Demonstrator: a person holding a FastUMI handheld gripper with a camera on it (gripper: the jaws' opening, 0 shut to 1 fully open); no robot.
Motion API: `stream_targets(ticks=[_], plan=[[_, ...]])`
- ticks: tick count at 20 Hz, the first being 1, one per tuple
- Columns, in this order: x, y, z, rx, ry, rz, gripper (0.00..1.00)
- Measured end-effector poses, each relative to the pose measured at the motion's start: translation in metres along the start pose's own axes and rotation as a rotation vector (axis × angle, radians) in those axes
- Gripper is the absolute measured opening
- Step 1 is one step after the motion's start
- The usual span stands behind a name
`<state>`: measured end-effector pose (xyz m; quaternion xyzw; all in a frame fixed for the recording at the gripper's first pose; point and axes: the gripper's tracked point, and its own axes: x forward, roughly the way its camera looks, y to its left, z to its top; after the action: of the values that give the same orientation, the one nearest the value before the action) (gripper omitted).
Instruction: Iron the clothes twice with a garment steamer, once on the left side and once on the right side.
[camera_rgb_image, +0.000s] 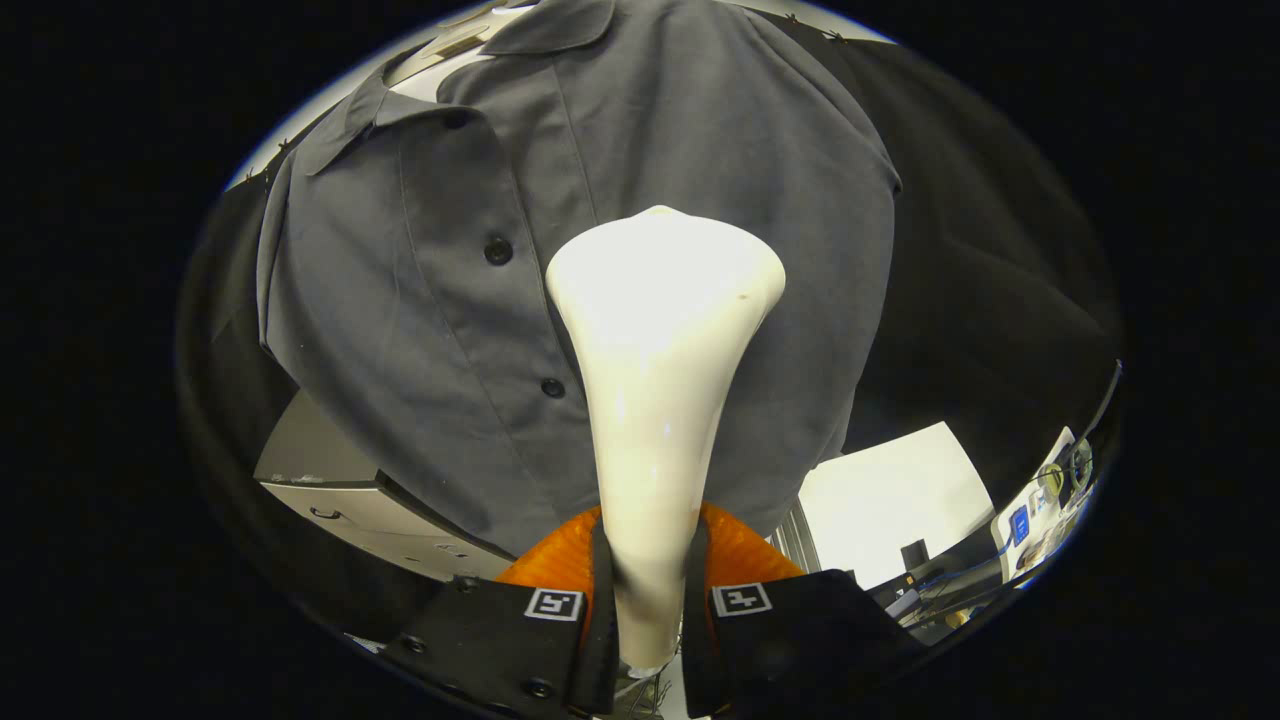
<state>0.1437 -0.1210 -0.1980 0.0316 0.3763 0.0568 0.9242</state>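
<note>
A grey button-up shirt (640, 150) hangs against the booth's dark wall, its collar at the top and its button placket running down left of centre. A white garment steamer (655, 400) rises from between my fingers, its narrow handle gripped and its wide head (665, 270) lying against the shirt just right of the placket, at chest height. My gripper (648, 600) is shut on the steamer's handle, both fingers pressing its sides. The steamer's face and the fabric under it are hidden.
A grey box-like cabinet (340, 480) stands below the shirt's left hem. A white surface (890, 500) lies beyond the right finger, with cables and small devices (1040, 510) further right. Black cloth covers the wall on both sides of the shirt.
</note>
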Motion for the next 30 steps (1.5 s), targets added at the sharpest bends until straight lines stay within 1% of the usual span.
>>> stream_targets(ticks=[12, 20, 30], plan=[[0.028, -0.005, -0.058, 0.014, 0.098, -0.003, 0.33], [0.057, -0.018, -0.107, 0.021, 0.171, -0.008, 0.34], [0.069, -0.029, -0.129, 0.033, 0.203, -0.008, 0.33]])
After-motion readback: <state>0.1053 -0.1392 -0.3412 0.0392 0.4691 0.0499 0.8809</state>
